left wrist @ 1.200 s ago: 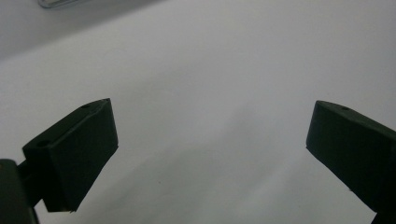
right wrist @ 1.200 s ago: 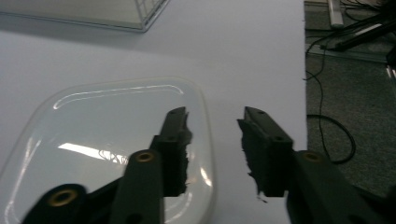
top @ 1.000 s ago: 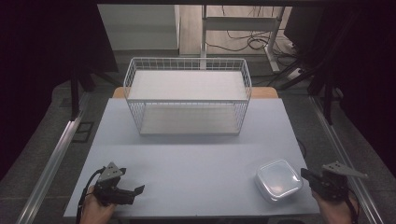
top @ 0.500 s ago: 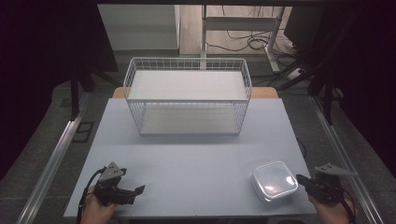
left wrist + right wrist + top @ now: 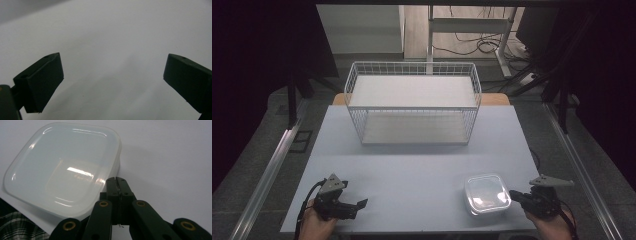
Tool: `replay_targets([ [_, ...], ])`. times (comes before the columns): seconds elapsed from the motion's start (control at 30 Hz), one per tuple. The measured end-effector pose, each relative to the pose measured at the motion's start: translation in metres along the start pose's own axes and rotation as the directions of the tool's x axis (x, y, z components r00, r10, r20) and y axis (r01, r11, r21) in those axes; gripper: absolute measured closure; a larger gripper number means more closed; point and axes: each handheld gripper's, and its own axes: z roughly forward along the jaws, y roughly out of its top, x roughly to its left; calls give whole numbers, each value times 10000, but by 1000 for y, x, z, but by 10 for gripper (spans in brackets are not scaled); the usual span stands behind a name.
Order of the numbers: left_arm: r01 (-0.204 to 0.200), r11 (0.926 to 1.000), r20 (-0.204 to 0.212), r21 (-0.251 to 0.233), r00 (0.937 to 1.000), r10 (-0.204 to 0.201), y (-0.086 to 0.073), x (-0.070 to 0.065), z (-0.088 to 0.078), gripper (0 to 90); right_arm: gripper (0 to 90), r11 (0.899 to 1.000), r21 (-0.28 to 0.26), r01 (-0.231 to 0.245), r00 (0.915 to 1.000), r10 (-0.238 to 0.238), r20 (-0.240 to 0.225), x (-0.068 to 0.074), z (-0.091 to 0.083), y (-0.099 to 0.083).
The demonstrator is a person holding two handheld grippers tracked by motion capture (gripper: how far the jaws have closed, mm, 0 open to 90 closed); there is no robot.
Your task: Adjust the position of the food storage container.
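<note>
Two grippers were in my hands at the near edge of the pale grey tabletop. My left gripper hovered by the near left corner, its black jaws spread wide apart with nothing between them, bare tabletop showing through the gap in the left gripper view. My right gripper sat near the near right corner, its jaws pressed together, their tips just beside the right edge of a translucent, square plastic container with rounded corners and a lid; I could not tell whether they touched it. That container lay flat close to the near edge. A white wire basket with two shelves stood upright at the far edge, well apart from both grippers.
</note>
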Motion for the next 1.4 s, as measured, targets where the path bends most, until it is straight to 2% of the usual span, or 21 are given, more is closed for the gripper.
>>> replay_targets([
  [0.03, -9, 10000, -1, 5, 10000, 9, 0, 0, 0, 26, 890, 10000, 54, 2, 9996, 0, -265, 4, 3, 2],
  [0.07, -16, 10000, 3, 9, 10000, 16, 0, 0, 0, 26, 890, 10000, 54, 2, 9996, 0, -265, 4, 3, 2],
  [0.17, -19, 10000, 25, 3, 10000, 19, 0, -1, 0, 28, 891, 9999, 102, 93, 9976, -86, -683, 14, 9, 5],
  [0.33, -16, 10000, 92, 32, 10000, 16, 1, -2, 1, 29, 890, 9997, 157, 199, 9936, -180, -1118, 23, 16, 8],
  [0.5, -126, 9999, 86, 47, 9999, 126, 1, -2, 2, 30, 891, 9986, 167, 509, 9856, -475, -1623, 40, 30, 17],
  [0.57, -153, 9999, 76, 13, 9999, 152, 1, -2, 2, 30, 891, 9984, 173, 540, 9841, -503, -1706, 42, 32, 18],
  [0.63, -166, 9999, 102, -19, 9998, 167, 1, -2, 2, 30, 890, 9975, 150, 696, 9778, -652, -1990, 52, 40, 22],
  [0.77, -285, 9995, 272, -108, 9992, 288, 0, -3, 3, 31, 890, 9965, 107, 823, 9733, -781, -2157, 61, 47, 26],
  [0.83, -364, 9992, 318, -176, 9988, 370, 0, -5, 4, 30, 890, 9950, 90, 998, 9689, -951, -2287, 72, 53, 30],
  [0.87, -406, 9990, 304, -204, 9987, 412, 0, -5, 4, 30, 890, 9950, 90, 998, 9689, -951, -2287, 72, 53, 30],
  [0.9, -448, 9987, 290, -260, 9985, 456, 1, -6, 4, 30, 890, 9930, 72, 1179, 9630, -1126, -2450, 80, 58, 32],
  [0.97, -451, 9983, 316, -370, 9984, 463, 1, -5, 3, 30, 890, 9923, 93, 1236, 9618, -1175, -2474, 83, 59, 33],
  [1.13, -287, 9981, 398, -539, 9987, 309, 0, -3, 3, 29, 890, 9855, 5, 1695, 9481, -1629, -2729, 103, 71, 35],
  [1.33, -404, 9980, 530, -477, 9977, 429, 1, -5, 4, 31, 890, 9810, -84, 1941, 9386, -1882, -2892, 119, 78, 38],
  [1.4, -495, 9981, 579, -371, 9970, 516, 1, -6, 5, 36, 890, 9747, -186, 2226, 9356, -2190, -2771, 124, 80, 39],
])
